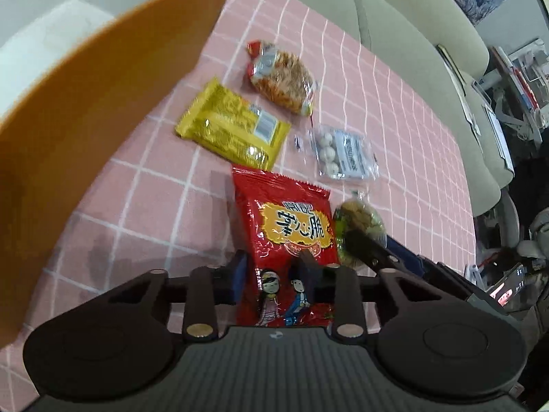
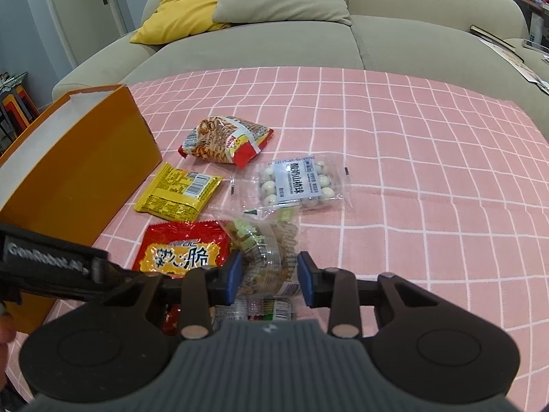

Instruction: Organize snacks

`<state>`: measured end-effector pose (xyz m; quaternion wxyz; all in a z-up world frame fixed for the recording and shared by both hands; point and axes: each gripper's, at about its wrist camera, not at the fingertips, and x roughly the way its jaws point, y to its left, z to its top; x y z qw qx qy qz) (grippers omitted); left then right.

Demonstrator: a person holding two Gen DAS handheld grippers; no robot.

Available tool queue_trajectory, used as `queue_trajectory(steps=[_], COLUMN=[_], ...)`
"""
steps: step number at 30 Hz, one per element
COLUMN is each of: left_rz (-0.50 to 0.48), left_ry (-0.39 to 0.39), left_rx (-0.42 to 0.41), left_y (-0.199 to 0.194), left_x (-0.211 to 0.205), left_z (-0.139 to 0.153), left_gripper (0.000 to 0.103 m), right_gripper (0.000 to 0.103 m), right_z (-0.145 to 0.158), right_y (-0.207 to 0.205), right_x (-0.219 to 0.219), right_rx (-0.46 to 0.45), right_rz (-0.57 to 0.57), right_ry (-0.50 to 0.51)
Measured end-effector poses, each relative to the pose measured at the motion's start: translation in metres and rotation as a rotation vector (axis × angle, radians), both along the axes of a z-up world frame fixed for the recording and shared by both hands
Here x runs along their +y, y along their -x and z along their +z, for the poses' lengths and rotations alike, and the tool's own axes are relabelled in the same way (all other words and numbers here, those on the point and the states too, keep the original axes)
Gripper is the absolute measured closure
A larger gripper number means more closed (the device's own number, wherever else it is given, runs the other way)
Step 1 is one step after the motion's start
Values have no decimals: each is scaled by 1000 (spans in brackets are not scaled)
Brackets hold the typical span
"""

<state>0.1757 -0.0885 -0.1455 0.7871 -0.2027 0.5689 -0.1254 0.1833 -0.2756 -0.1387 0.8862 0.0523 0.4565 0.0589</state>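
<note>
We're in a home living room: beige sofa (image 2: 274, 48), yellow cushion (image 2: 185, 3), pink checked tablecloth (image 2: 411, 171).

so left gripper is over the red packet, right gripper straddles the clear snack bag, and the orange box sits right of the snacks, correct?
Not the box. In the right wrist view the orange box sits left of the snacks. The rest holds: left gripper over the red packet, right gripper straddling the clear snack bag.
</note>
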Motion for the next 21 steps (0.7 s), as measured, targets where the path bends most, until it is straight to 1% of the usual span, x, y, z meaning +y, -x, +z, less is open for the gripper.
queue_trajectory(steps=[3, 6, 8, 9, 12, 21], left_rz=[-6, -34, -46, -51, -53, -88], left_ry=[-18, -76, -119, -124, -128, -203], left_rx=[-47, -105, -123, -131, -143, -226], left_y=[3, 9, 11, 12, 15, 32], left_x=[-3, -10, -13, -13, -11, -5], left_z=[12, 23, 27, 29, 34, 55], left_gripper=[80, 81, 83, 84, 84, 84], right_gripper=[72, 72, 72, 73, 73, 73], right_z=[2, 4, 7, 9, 15, 32], right_y=[0, 1, 3, 4, 9, 22], right_x=[1, 3, 6, 7, 11, 22], right_rx=[4, 2, -4, -9, -26, -56], right_rz=[-4, -3, 6, 10, 22, 49], right_ry=[7, 13, 15, 21, 41, 53])
